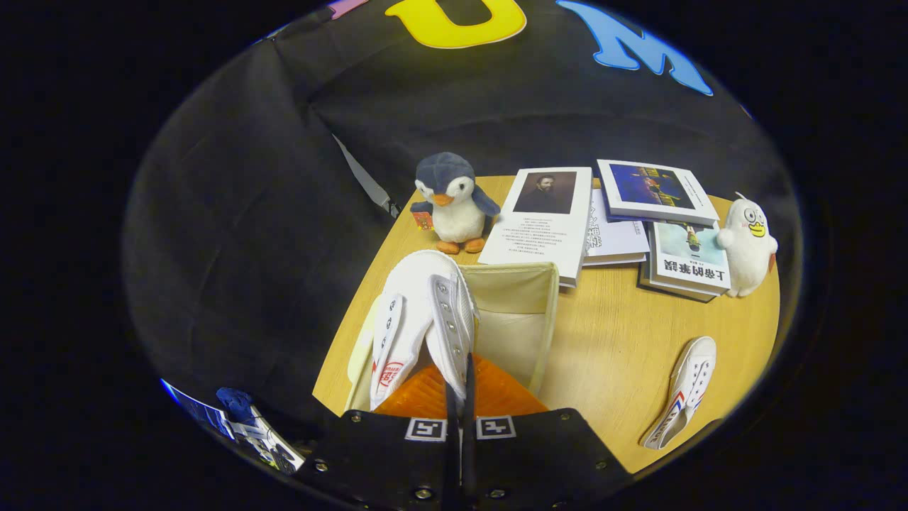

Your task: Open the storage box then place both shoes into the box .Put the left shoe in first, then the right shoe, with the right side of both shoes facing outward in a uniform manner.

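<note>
Gripper view is showing the gripper pinching the right eyelet flap of a white shoe, its fingers nearly closed on that thin edge. The gripper is pointing forward and downward, holding the shoe toe-away over the open storage box, with the orange sole facing up toward the camera. The second shoe is lying on the wooden table, well to the right. Farther off, a penguin toy, books and a duck toy are standing.

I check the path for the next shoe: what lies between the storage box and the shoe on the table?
In the gripper view, only bare table separates the storage box from the second shoe.
</note>
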`<state>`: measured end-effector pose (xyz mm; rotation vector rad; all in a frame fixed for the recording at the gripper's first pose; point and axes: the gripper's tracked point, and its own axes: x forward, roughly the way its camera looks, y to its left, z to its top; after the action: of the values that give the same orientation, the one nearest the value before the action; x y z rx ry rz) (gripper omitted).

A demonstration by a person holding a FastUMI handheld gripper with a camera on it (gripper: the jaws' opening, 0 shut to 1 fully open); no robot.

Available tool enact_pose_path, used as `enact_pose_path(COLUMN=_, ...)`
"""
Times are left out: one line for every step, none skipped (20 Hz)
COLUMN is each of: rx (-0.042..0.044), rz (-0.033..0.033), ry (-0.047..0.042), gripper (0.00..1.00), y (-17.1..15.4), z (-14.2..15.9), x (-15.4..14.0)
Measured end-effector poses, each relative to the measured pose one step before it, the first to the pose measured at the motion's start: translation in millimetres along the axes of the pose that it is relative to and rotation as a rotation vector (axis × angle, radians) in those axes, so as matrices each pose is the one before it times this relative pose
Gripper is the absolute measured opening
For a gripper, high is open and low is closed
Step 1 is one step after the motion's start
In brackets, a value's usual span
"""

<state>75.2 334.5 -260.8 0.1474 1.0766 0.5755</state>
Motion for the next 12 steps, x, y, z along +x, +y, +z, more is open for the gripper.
enact_pose_path(rx=-0.00356, rz=-0.00151, ry=0.00655, gripper=0.01, y=2.48, z=0.21, x=4.67)
enact_pose_path(rx=-0.00781, rz=0.00098, ry=0.00705, gripper=0.01, y=2.55, z=-1.05, x=4.66)
enact_pose_path(rx=-0.00656, rz=-0.00070, ry=0.00673, gripper=0.01, y=2.04, z=-0.74, x=3.36)
enact_pose_path(rx=-0.01039, rz=-0.00261, ry=0.00592, gripper=0.01, y=1.62, z=-1.41, x=3.74)
enact_pose_path(rx=-0.01278, rz=-0.00278, ry=0.00266, gripper=0.01, y=0.93, z=-0.24, x=3.14)
enact_pose_path(rx=-0.00836, rz=-0.00221, ry=-0.00111, gripper=0.01, y=1.66, z=-0.76, x=3.31)
enact_pose_path(rx=-0.00956, rz=0.00314, ry=-0.00139, gripper=0.01, y=1.27, z=0.97, x=3.36)
enact_pose_path(rx=-0.00300, rz=0.01452, ry=-0.00341, gripper=0.01, y=3.51, z=-0.08, x=4.19)
enact_pose_path(rx=0.00131, rz=0.02290, ry=-0.00383, gripper=0.11, y=4.17, z=1.25, x=1.84)
enact_pose_path(rx=-0.00840, rz=0.01753, ry=-0.00332, gripper=0.20, y=3.43, z=1.09, x=1.27)
enact_pose_path(rx=-0.01674, rz=-0.00780, ry=-0.02087, gripper=0.35, y=-1.87, z=8.14, x=-5.30)
enact_pose_path(rx=-0.02137, rz=0.00114, ry=-0.02347, gripper=0.50, y=-1.46, z=5.03, x=-2.33)
